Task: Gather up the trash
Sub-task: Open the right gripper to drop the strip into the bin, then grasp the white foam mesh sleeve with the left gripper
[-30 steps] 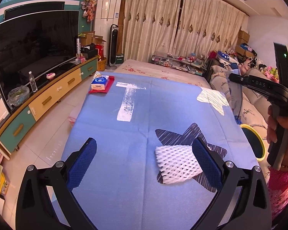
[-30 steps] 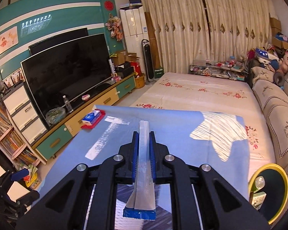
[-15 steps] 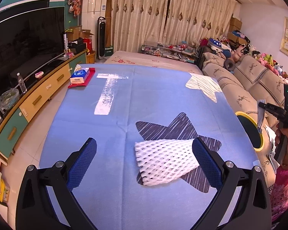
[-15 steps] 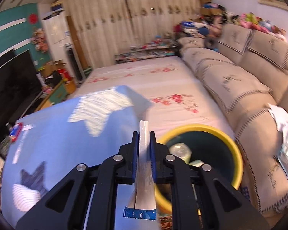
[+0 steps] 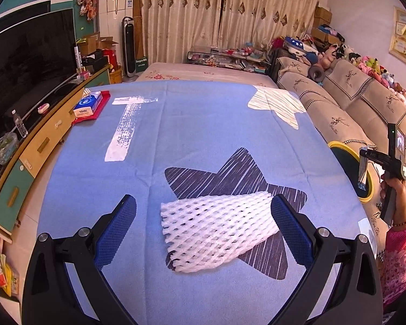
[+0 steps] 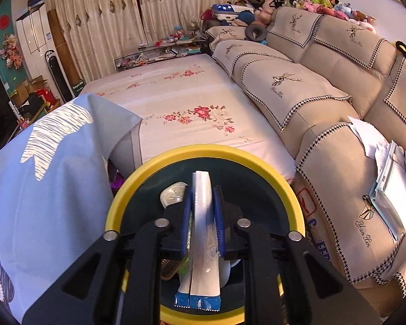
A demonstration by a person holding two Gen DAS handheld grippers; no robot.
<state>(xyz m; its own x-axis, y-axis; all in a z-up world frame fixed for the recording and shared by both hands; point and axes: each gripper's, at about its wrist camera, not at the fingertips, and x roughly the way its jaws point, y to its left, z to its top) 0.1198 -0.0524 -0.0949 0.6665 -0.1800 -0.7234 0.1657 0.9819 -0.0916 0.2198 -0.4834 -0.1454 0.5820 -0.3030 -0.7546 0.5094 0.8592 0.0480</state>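
A white foam net sleeve [image 5: 216, 233] lies on the blue star-print tablecloth [image 5: 203, 124]. My left gripper [image 5: 202, 199] hovers low over it, open, one finger on either side and neither touching. To the right, a person's hand holds my right gripper [image 6: 202, 189] over the yellow-rimmed dark bin [image 6: 203, 149]. Its jaws are opening. A long silver wrapper with a blue end [image 6: 203, 230] still stands between the parted pads, above the bin's mouth. In the left wrist view the right gripper [image 5: 364, 159] and the wrapper [image 5: 362, 173] hang over the bin [image 5: 335, 144].
The bin holds a clear plastic piece [image 6: 173, 195] and other trash. A beige sofa [image 6: 297, 86] with papers [image 6: 387, 178] flanks the bin, and a flowered mat [image 6: 189, 103] lies behind it. A tissue pack on a red tray [image 5: 90, 105] sits at the table's far left corner.
The right gripper swung from over the table to above the bin and its pads have parted slightly. The left gripper moved in lower toward the foam net.
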